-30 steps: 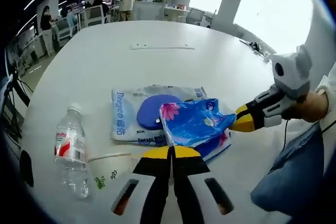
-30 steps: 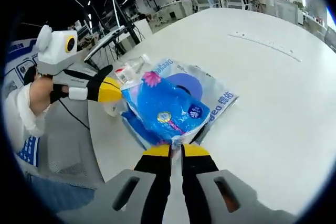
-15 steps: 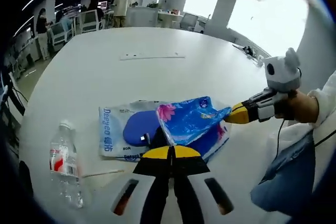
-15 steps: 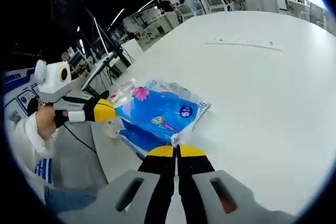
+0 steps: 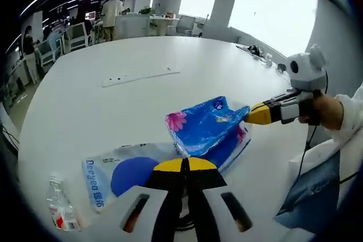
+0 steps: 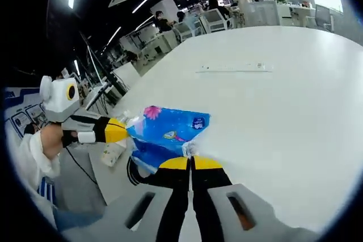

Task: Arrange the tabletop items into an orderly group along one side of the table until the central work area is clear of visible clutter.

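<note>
Tools point(image 5: 184, 164) have lifted blue pack point(image 5: 207, 128) off table point(image 5: 102, 106)

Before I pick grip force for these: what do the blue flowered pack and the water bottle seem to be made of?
The blue flowered pack, held by both grippers, looks like thin glossy plastic film: it creases and shines, probably over something soft inside. The water bottle looks like clear thin plastic with a printed label; you can see through it, though it is small near the picture's edge.
</note>
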